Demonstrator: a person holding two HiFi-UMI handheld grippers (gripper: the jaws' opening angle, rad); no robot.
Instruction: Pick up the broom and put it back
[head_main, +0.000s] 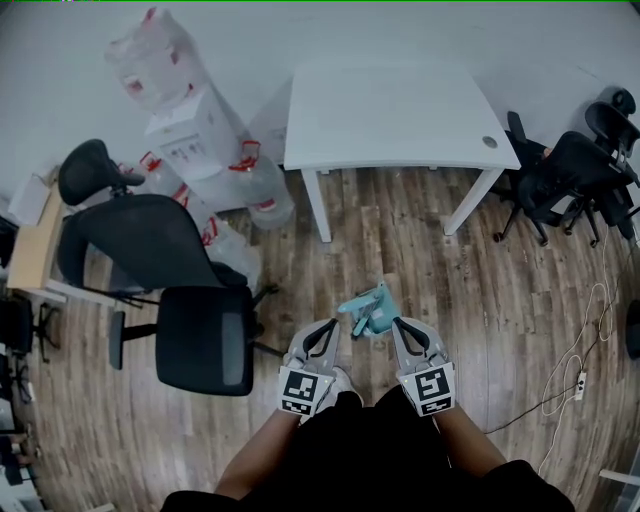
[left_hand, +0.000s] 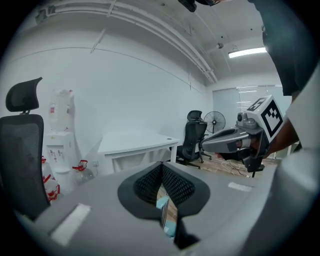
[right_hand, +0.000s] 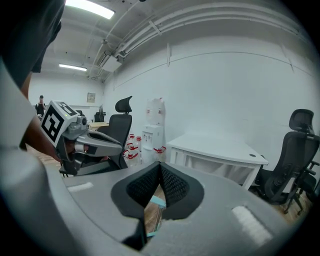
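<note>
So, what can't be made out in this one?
The teal thing: broom or dustpan unclear; small in the head view, only a sliver below the shut jaws in both gripper views.
Contact: whether the left gripper or right gripper touches it; their tips sit right at its edges in the head view.

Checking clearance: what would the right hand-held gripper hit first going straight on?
Probably the white rectangular table; the right hand-held gripper aims above the teal plastic item. Depth is unclear.

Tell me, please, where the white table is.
In the head view, the table stands top centre, just right of the water dispenser.
</note>
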